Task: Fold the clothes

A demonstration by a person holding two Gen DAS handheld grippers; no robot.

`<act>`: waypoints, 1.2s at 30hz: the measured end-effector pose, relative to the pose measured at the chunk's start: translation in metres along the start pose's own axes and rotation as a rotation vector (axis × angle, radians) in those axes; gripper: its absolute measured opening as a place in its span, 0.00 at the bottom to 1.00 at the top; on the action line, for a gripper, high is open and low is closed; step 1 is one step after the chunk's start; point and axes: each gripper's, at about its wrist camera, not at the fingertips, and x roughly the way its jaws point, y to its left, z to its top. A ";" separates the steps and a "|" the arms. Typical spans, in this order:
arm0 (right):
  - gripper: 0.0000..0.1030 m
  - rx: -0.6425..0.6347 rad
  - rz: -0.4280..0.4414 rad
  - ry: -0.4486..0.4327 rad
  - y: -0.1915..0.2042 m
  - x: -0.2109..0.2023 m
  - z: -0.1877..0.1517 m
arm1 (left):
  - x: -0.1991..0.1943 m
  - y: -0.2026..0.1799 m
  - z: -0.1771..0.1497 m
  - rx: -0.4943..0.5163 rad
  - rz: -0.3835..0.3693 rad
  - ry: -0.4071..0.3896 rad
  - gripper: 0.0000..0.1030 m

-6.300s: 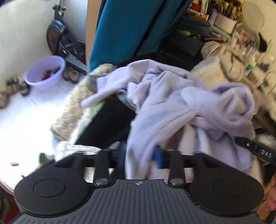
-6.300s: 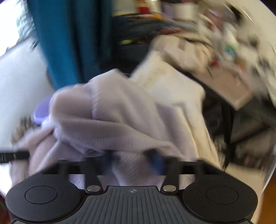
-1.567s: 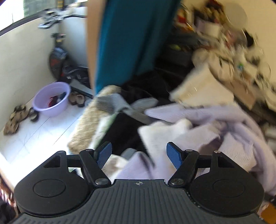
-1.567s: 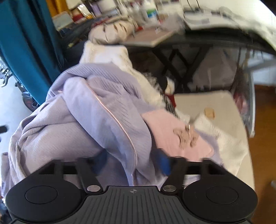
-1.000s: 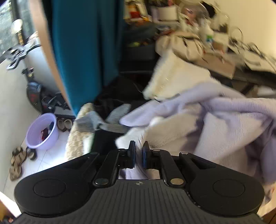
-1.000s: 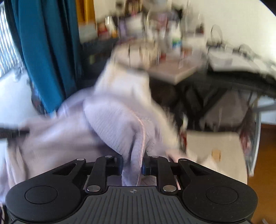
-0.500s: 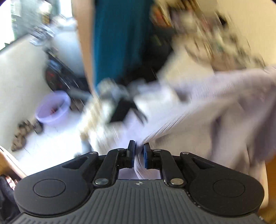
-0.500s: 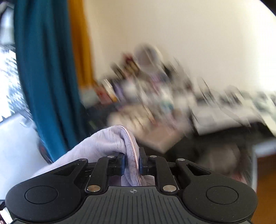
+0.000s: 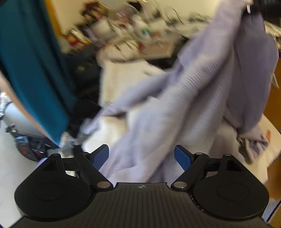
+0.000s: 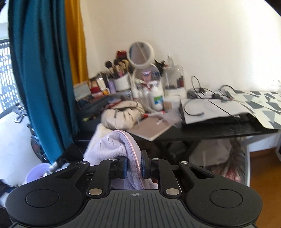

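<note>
A lilac ribbed knit garment (image 9: 207, 91) hangs from the upper right of the left wrist view down past my left gripper (image 9: 141, 156). That gripper's jaws are wide apart, with the cloth passing between the blue pads (image 9: 100, 155) without being pinched. My right gripper (image 10: 133, 165) is shut on a fold of the same lilac garment (image 10: 112, 147), along its pink-trimmed edge, held up high. It shows in the left wrist view at the top right (image 9: 260, 8), holding the cloth.
A teal curtain (image 10: 42, 70) hangs on the left. A cluttered black desk (image 10: 219, 129) with a round mirror (image 10: 140, 54), brushes and bottles stands behind. A cream fluffy garment (image 9: 123, 79) and other clothes lie below. A purple basin (image 10: 37, 172) sits on the floor.
My left gripper has opened and let go of the lilac garment. My right gripper stays shut on it and holds it lifted; its view has steadied.
</note>
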 end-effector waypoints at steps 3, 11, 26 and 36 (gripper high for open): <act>0.13 0.041 0.012 0.012 -0.004 -0.006 0.002 | 0.011 -0.012 0.005 0.043 -0.020 -0.010 0.81; 0.13 0.069 0.030 0.050 -0.017 -0.015 -0.008 | 0.002 0.040 0.009 -0.264 -0.043 -0.103 0.33; 0.30 0.005 0.042 0.113 -0.011 0.012 -0.032 | -0.028 0.070 0.026 -0.564 0.018 -0.191 0.16; 0.61 -0.079 0.159 0.333 0.018 0.073 -0.075 | -0.110 0.078 0.025 -0.675 0.066 -0.360 0.16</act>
